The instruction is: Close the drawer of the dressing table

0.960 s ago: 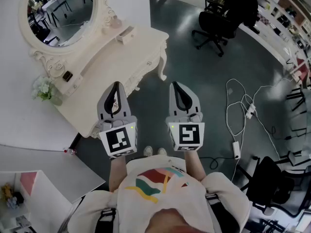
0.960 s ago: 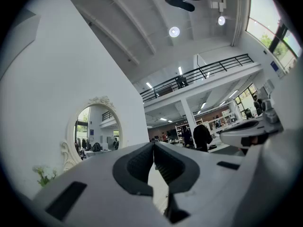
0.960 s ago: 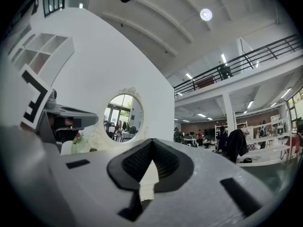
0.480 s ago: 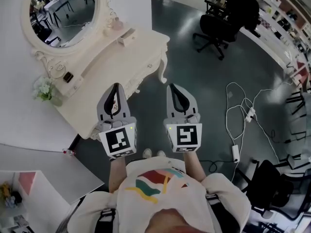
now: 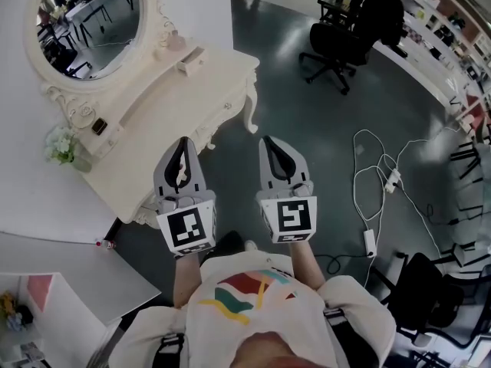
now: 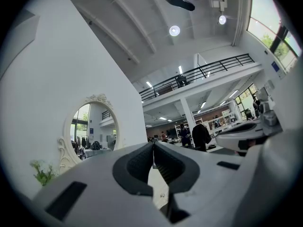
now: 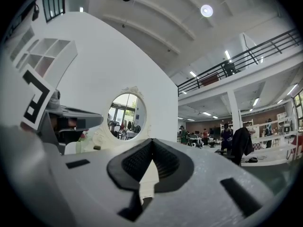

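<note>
The cream dressing table [image 5: 165,110] with its oval mirror [image 5: 88,18] stands at the upper left of the head view. Its drawer front [image 5: 222,110] with a small knob looks flush with the table's front. My left gripper [image 5: 182,144] hangs over the table's front edge, jaws shut and empty. To its right, over the dark floor, my right gripper [image 5: 270,141] is also shut and empty. The left gripper view shows my left gripper [image 6: 153,148] closed tip to tip, with the mirror [image 6: 90,131] behind. In the right gripper view my right gripper [image 7: 151,143] is closed too.
A vase of flowers [image 5: 61,148] and a small box [image 5: 190,60] sit on the table top. A black office chair [image 5: 337,41] stands behind, and cables with a power strip [image 5: 391,179] lie on the floor at right. A white panel [image 5: 69,274] is at lower left.
The dressing table has slid a little up and to the left in the head view. Both grippers stay side by side and shut, shifted slightly left and down.
</note>
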